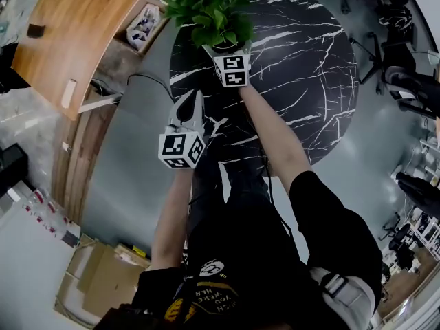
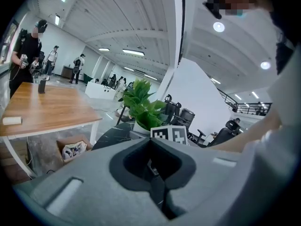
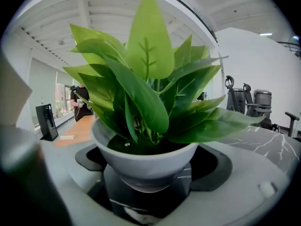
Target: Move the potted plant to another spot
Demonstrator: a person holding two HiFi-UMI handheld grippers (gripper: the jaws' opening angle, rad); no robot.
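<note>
Looking down in the head view, I saw the potted plant (image 1: 206,9) at the far edge of the round black marble bench (image 1: 309,60), with a wooden table (image 1: 75,26) beside it. In the left gripper view, my left gripper (image 2: 157,187) was closed and empty. In the right gripper view, my right gripper (image 3: 146,197) stood wide around the pot without pressing. I judged it smooth, slippery and top-heavy, best gripped below the rim.
</note>
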